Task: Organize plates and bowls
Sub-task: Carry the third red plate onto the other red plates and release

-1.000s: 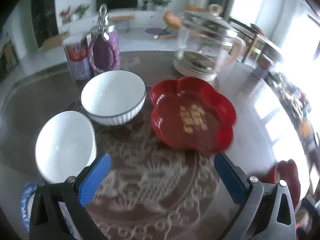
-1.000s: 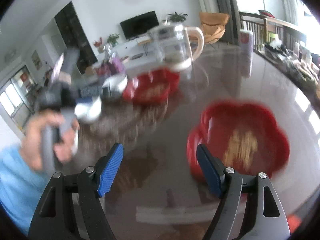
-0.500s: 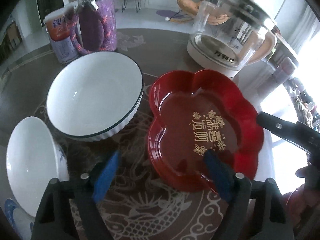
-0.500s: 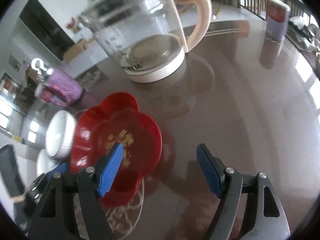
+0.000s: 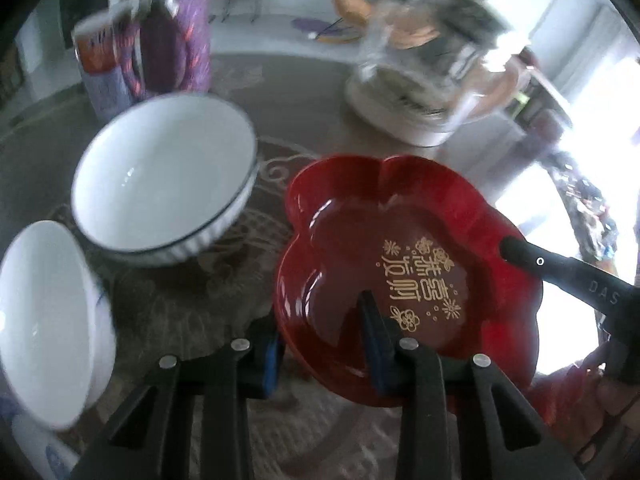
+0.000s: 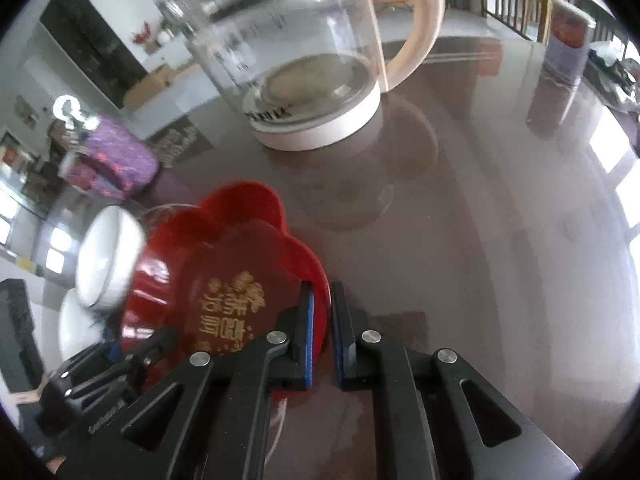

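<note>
Left to right: white bowls [image 5: 164, 176] stand on the surface [image 6: 480, 220]; the left gripper [image 5: 320, 344], jaws just narrowed, straddles the red plate's [image 5: 400, 248] near rim; the right gripper [image 6: 320, 320] clamps its opposite rim. Step in hand: securing the plate. Next, probably a level two-handed lift.

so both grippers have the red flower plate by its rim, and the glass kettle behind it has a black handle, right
Not quite: the handle is cream, not black, as the right wrist view shows on the glass kettle. The rest holds: the right gripper is shut on the rim of the red flower plate, and the left gripper, whose jaws have just been closing, straddles the plate's near rim.
</note>
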